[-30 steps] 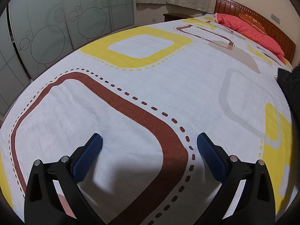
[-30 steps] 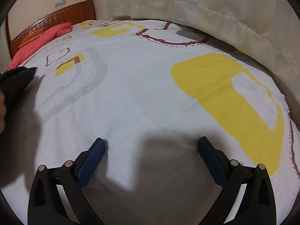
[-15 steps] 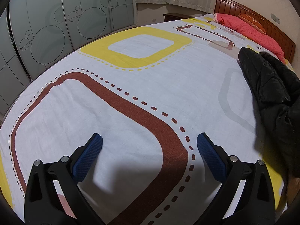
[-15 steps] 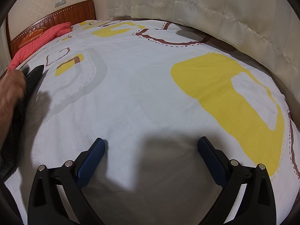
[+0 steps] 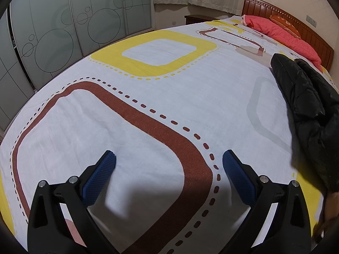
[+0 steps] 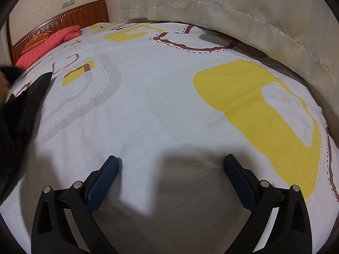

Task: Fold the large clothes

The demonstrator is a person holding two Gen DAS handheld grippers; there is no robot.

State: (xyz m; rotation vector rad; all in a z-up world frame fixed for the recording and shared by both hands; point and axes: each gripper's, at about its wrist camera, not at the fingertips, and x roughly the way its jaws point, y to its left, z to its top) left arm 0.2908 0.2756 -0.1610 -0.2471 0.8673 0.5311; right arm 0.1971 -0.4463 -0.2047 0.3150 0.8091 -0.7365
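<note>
**Black jacket on the bed, both grippers empty**

The left hand-held gripper (image 5: 169, 158) hovers low over the bed (image 5: 161, 97), its blue fingers (image 5: 101, 173) spread wide with nothing between them. The right hand-held gripper (image 6: 170, 165) is likewise spread and empty above the patterned sheet. A black jacket (image 5: 309, 105) lies bunched on the bed between the two, at the right edge of the left view and the left edge of the right view (image 6: 19, 114). A bare hand (image 5: 330, 207), blurred, is at the jacket's near end. A red pillow (image 5: 281, 33) rests against the wooden headboard (image 5: 296, 24).
</note>
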